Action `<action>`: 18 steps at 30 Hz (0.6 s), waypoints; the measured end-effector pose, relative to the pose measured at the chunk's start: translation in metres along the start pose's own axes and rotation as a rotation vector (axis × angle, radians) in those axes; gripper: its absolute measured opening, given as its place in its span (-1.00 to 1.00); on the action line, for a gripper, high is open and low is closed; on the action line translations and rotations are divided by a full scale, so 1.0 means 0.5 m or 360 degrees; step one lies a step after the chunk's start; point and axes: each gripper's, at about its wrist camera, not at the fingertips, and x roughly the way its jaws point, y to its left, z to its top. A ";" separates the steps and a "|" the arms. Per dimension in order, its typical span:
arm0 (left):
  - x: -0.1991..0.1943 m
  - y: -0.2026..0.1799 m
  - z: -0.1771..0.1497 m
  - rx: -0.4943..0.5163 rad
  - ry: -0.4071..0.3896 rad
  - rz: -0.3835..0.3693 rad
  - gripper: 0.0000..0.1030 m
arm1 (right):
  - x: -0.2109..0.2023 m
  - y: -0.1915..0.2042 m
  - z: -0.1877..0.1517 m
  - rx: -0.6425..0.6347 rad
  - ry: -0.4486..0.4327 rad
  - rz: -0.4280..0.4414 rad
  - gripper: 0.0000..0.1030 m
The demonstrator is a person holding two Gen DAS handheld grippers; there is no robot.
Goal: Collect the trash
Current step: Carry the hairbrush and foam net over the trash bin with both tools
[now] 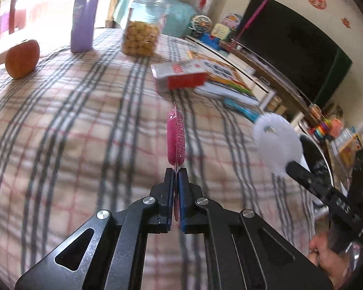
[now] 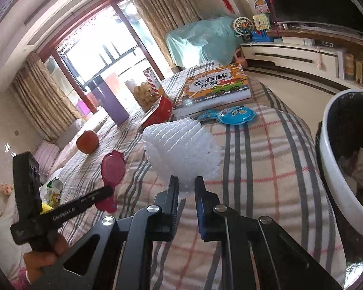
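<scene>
Risking dropping the flat pink plastic wrapper [image 1: 175, 137], pinched only by its edge in the left gripper [image 1: 176, 171] jaws, and the white foam fruit net [image 2: 181, 149], clamped only at its tip in the right gripper [image 2: 186, 181] jaws, short of the white-rimmed bin [image 2: 326, 169].

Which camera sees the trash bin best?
The right wrist view: the white-rimmed trash bin is close, with rubbish visible inside. The left wrist view shows only a sliver of its rim behind the right tongs.

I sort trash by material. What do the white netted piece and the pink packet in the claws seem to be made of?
White netted piece: probably soft plastic foam, matte, with an open ribbed mesh.
Pink packet: likely thin plastic, glossy and translucent, with a flat sealed edge; what is inside I cannot tell.
</scene>
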 end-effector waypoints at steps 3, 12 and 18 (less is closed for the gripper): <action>-0.015 -0.021 -0.018 0.0017 0.0009 -0.0051 -0.94 | -0.019 -0.001 -0.010 0.0009 -0.0009 0.0000 -0.74; -0.042 -0.076 -0.053 0.0083 0.0033 -0.0137 -0.94 | -0.078 -0.020 -0.034 0.0045 -0.0035 -0.0007 -0.74; -0.049 -0.126 -0.063 0.0164 0.0041 -0.0195 -0.94 | -0.115 -0.038 -0.051 0.0068 -0.0057 -0.0033 -0.74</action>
